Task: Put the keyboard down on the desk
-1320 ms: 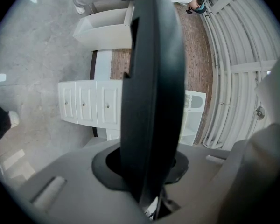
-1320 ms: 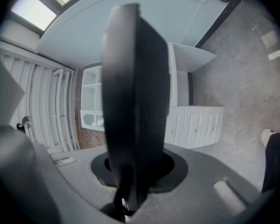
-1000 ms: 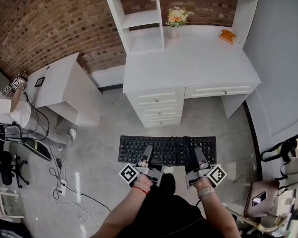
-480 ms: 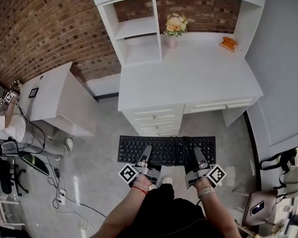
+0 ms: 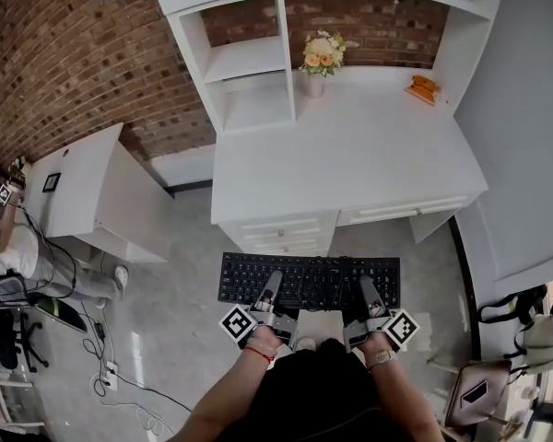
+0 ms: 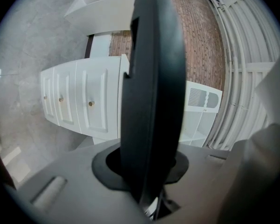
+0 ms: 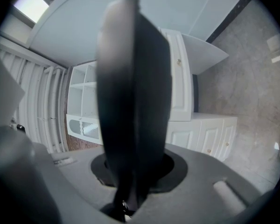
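A black keyboard (image 5: 309, 281) is carried level in front of me, just short of the white desk (image 5: 350, 155). My left gripper (image 5: 270, 288) is shut on its near edge at the left. My right gripper (image 5: 367, 293) is shut on the near edge at the right. In the left gripper view the keyboard (image 6: 151, 92) fills the middle as a dark upright slab between the jaws. The right gripper view shows the same: the keyboard (image 7: 130, 101) stands edge-on in the grip, with the desk drawers (image 7: 210, 134) behind it.
On the desktop stand a vase of flowers (image 5: 320, 58) at the back and an orange object (image 5: 423, 86) at the back right. Shelves (image 5: 244, 63) rise at the desk's back left. A low white cabinet (image 5: 83, 187) stands to the left, cables (image 5: 120, 376) lie on the floor.
The desk has come closer and larger in the head view; both grippers and the keyboard have moved toward it together, with the grip unchanged.
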`<state>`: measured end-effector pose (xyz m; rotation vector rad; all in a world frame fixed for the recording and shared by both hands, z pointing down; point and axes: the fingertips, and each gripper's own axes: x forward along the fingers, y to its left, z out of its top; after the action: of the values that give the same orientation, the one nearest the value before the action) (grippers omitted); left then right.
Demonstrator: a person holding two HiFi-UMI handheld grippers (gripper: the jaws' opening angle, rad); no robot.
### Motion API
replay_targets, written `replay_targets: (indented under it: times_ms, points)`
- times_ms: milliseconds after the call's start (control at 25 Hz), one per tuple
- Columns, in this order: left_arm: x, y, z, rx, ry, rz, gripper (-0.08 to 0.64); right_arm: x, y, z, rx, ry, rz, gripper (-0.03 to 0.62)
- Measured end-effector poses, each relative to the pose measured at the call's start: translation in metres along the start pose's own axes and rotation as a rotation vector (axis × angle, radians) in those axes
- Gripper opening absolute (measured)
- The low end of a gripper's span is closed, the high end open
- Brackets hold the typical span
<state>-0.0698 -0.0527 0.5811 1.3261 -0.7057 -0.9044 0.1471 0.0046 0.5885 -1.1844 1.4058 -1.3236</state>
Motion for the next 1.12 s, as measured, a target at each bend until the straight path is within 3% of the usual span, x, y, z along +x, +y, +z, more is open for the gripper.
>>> replay_targets:
  times_ms: [440, 1120]
  points:
    - [0.031, -0.001, 0.018, -0.034, -0.045, 0.010, 0.081, 0.043, 0.001, 0.010, 0.002, 0.039, 0.000, 0.074]
    - [0.118, 0.007, 0.054, -0.015, -0.090, 0.022, 0.081, 0.144, -0.007, 0.043, 0.027, 0.097, 0.005, 0.074]
